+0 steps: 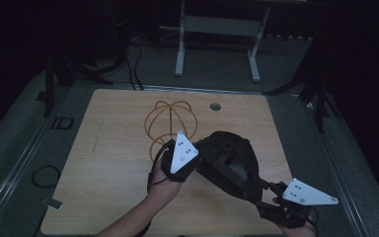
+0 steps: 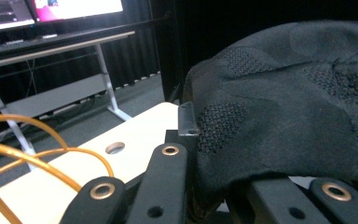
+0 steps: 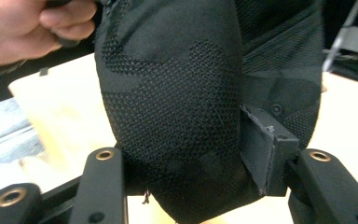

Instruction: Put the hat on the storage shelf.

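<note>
Left gripper point(image 1: 190, 163) clenched on the black mesh cap point(image 1: 229, 158), raised above the table point(image 1: 108, 163). Right gripper point(image 1: 264, 190), at the cap's 4 o'clock, jaws parted around the fabric, grip uncertain. Wire hat stand point(image 1: 170, 118) at 11 o'clock.

- High view's dim for you, room edges nearly black; table point(image 1: 113, 148) lit from above.
- Gripper views brighter; monitor point(image 2: 77, 7) glares, bkgd soft.
</note>
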